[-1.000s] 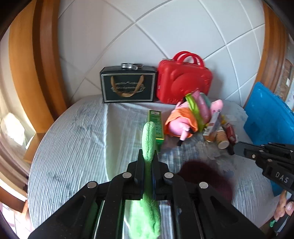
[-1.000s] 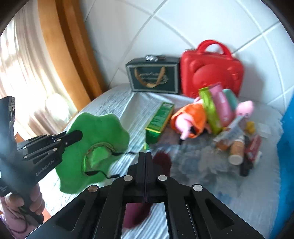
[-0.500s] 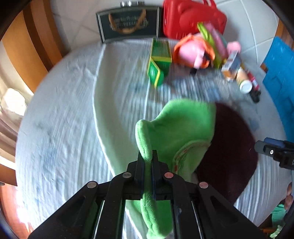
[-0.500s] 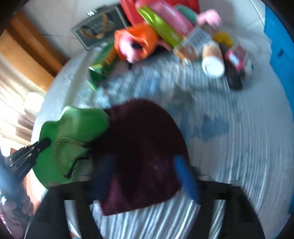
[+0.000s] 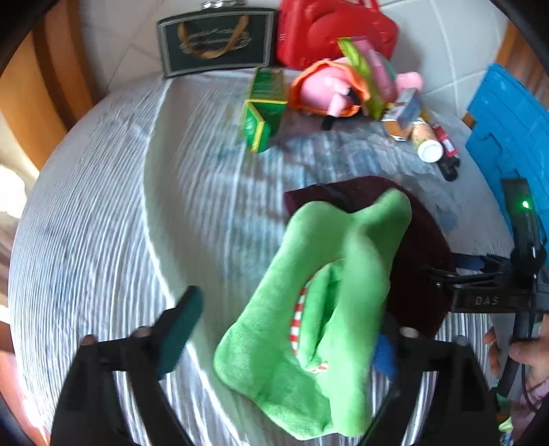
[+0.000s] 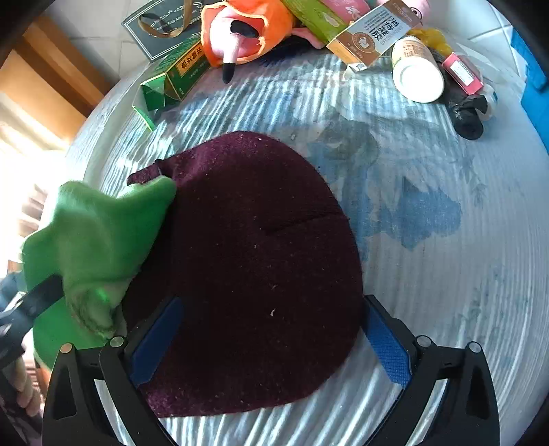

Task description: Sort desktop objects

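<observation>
A green plush hat (image 5: 308, 308) lies on the striped tablecloth (image 5: 103, 223), its edge draped over a dark maroon knit hat (image 6: 257, 267) spread flat beside it. My left gripper (image 5: 286, 322) hovers just above the green hat; its jaws are opening, the hat lies loose between them and the pads do not press it. My right gripper (image 6: 271, 302) straddles the near part of the maroon hat, its jaws still opening and its blue pads (image 6: 387, 346) clear of the cloth. The left wrist view also shows the right gripper (image 5: 480, 284) at the maroon hat's (image 5: 422, 257) far side.
At the back stand a black gift box (image 5: 216, 41) and a red case (image 5: 329, 31). In front of them lie a green carton (image 5: 264, 109), a pink plush toy (image 5: 329, 92), small boxes and a white-capped bottle (image 6: 417, 73). A blue crate (image 5: 507, 137) borders the right.
Both grippers came down to the table, tilting downward, and went from shut to wide open. The green hat and the maroon hat were let go and now rest on the cloth.
</observation>
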Demonstrator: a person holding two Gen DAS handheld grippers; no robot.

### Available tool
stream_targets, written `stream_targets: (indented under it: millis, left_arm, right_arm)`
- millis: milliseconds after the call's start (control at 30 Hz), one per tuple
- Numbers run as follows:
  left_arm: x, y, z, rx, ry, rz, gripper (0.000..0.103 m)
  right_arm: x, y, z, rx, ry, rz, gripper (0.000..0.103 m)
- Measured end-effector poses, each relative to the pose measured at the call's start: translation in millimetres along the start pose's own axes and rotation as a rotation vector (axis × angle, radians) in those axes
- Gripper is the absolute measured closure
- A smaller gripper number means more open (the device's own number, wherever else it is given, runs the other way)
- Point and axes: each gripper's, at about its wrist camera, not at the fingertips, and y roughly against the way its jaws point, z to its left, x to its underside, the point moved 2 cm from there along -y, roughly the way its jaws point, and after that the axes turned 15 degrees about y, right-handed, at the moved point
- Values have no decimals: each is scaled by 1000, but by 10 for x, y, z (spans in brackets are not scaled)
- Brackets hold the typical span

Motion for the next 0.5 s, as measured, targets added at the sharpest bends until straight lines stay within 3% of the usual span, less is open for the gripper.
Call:
stream_targets:
  millis: [67, 233, 400, 500]
  left_arm:
    - [38, -164, -65, -46, -25, 31, 11]
    - [62, -490, 0, -107, 18, 85, 10]
    - [83, -619, 13, -112, 39, 107, 4]
    - [100, -671, 83, -71, 110, 137, 4]
  right_arm:
    - [-8, 8, -3, -5, 4, -2, 0]
    - [-52, -4, -1, 4, 33, -25, 0]
    - [-80, -1, -12, 16, 24, -52, 0]
    - [-70, 0, -13, 17, 12, -66, 0]
